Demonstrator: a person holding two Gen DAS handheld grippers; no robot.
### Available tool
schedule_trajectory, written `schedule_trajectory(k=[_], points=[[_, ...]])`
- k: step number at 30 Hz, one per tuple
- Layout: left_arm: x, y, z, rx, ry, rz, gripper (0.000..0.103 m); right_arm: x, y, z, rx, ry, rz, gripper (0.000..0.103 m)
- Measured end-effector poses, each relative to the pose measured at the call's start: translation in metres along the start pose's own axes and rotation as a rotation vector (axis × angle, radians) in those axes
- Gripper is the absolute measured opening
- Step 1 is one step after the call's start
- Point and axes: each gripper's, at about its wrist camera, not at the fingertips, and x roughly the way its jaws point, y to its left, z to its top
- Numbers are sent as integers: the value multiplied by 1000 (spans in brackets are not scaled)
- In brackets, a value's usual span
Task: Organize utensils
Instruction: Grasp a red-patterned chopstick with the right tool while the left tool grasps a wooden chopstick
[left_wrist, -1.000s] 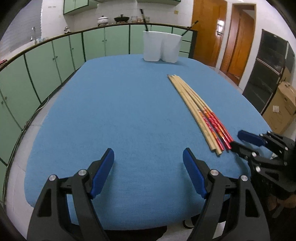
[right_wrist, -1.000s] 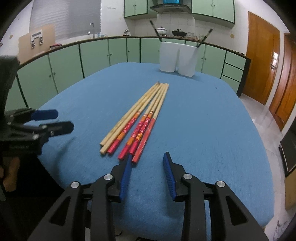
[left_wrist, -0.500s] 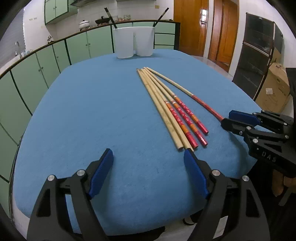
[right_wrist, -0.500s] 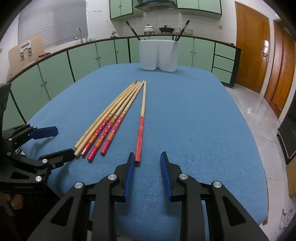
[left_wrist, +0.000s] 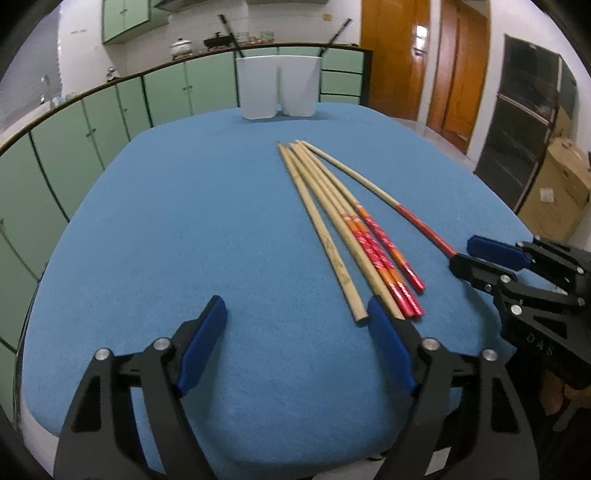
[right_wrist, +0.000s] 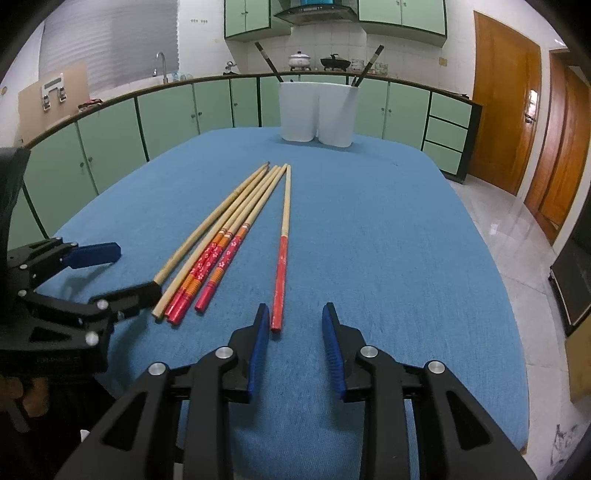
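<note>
One red-ended chopstick (right_wrist: 281, 254) now lies separated from bundle (right_wrist: 218, 243), its end just ahead of my right gripper (right_wrist: 293, 323) fingers, half apart, nothing clamped. Left gripper (left_wrist: 295, 317) fingers wide, closing, empty; bundle ends by right finger. I judge single pick next. Blue table (right_wrist: 388, 240), white holder (right_wrist: 316, 110) far ahead, green kitchen cabinets (right_wrist: 166, 118).

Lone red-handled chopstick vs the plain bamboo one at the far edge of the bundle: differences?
The lone red-handled chopstick has a red lower part; the plain bamboo chopstick is bare along its length. The red-handled one lies apart, its end reaching between the right gripper fingers; the bamboo one lies in the bundle by the left gripper. Both lie flat on the blue cloth.
</note>
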Motion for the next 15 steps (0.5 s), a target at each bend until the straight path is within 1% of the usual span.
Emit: schedule_trajectory(k=[1, 2, 3, 4, 5, 6, 7, 8, 9, 12, 15], points=[[0, 2, 0, -8, -3, 2, 65, 1, 0, 1, 3, 1, -1, 27], [-1, 5, 2, -18, -8, 3, 55, 2, 0, 1, 8, 2, 3, 18], [-1, 8, 2, -29, -12, 3, 45, 2, 0, 2, 9, 2, 0, 15], [-1, 10, 3, -37, -13, 5, 41, 2, 1, 2, 8, 0, -9, 9], [-2, 12, 3, -47, -16, 8, 31, 2, 3, 2, 10, -3, -21, 6], [-2, 15, 3, -61, -19, 12, 21, 2, 3, 2, 19, -6, -30, 6], [-2, 17, 3, -71, -20, 19, 18, 2, 3, 1, 27, -10, -43, 6], [-2, 19, 3, -79, -22, 25, 12, 2, 1, 1, 36, -12, -62, 6], [-3, 21, 3, -92, -24, 43, 9, 2, 0, 0, 45, -13, -73, 6], [-4, 31, 2, -136, -28, 78, 8, -1, -7, -2, 89, -15, -114, 6], [-6, 35, 2, -141, -25, 92, 9, -3, -10, -4, 99, -10, -117, 6]])
